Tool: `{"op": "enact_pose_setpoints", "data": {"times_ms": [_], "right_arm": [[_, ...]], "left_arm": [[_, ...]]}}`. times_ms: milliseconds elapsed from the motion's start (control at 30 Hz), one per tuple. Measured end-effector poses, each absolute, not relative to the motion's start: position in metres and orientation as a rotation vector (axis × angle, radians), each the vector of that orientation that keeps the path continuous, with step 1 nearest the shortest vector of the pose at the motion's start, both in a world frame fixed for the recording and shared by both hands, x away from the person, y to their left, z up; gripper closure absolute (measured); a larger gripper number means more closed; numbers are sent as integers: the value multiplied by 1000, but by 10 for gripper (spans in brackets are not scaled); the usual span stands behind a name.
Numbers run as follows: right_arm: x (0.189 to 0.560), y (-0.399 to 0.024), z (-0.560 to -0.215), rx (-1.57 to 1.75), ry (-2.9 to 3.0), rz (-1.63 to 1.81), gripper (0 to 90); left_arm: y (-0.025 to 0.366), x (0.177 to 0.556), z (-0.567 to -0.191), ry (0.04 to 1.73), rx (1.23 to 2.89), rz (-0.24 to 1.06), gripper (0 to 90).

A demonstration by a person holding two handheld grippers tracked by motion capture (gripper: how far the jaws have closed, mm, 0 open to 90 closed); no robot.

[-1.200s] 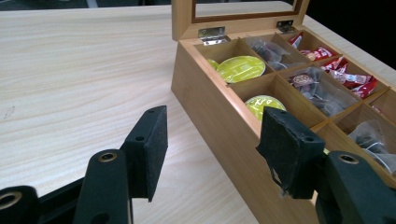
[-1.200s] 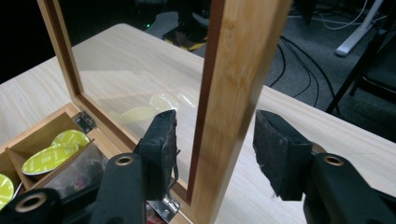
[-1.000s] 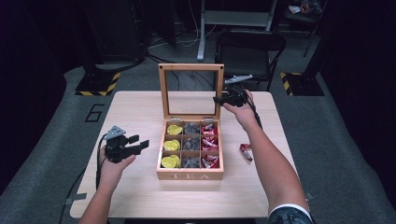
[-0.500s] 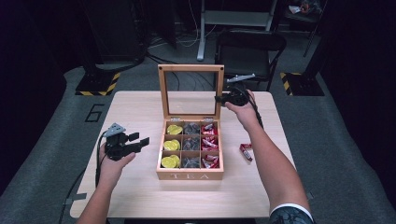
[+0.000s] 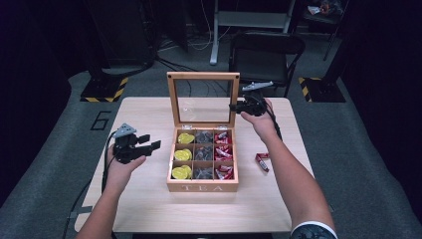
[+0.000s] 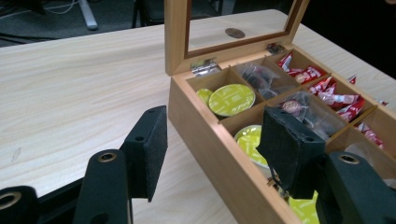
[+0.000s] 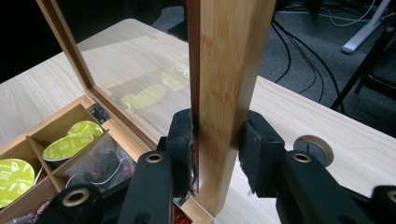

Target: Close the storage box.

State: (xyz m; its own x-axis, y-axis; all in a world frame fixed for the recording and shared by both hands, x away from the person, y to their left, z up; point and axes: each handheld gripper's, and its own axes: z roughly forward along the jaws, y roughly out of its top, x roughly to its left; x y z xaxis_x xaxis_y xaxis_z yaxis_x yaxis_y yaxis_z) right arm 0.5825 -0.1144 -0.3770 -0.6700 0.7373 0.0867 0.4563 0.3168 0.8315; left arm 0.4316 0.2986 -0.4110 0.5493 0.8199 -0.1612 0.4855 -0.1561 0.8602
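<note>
Tea box open on the bench, lid held upright.

From above, the tea box sits mid-bench; the right tongs have just closed on its lid, the left tongs hover beside it. Left gripper view: those tongs gape apart, empty. Right gripper view: the tongs are clamped on the lid's frame.

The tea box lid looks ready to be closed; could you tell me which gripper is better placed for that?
Probably the right gripper: its jaws already clamp the upright lid frame's edge, while the left gripper hovers open beside the tea box.
</note>
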Motion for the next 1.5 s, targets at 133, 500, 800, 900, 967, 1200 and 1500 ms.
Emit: {"op": "enact_pose_setpoints", "data": {"times_ms": [133, 500, 800, 900, 967, 1200, 1500], "right_arm": [[578, -113, -376, 1064, 2276, 1271, 661], [567, -113, -378, 1036, 2249, 1281, 658], [560, -112, -379, 1016, 2229, 1273, 657], [558, -112, -380, 996, 2225, 1268, 656], [556, -112, -380, 999, 2224, 1267, 655], [552, -111, -380, 982, 2221, 1254, 653], [547, -111, -381, 968, 2214, 1256, 649]], "left_arm": [[295, 440, -402, 1069, 1820, 407, 414], [282, 462, -376, 1027, 1821, 415, 407], [275, 480, -360, 1019, 1813, 421, 411], [272, 485, -358, 1019, 1827, 429, 413], [269, 487, -355, 1015, 1829, 437, 413], [265, 493, -343, 996, 1831, 444, 408], [261, 500, -335, 977, 1841, 466, 432]]}}
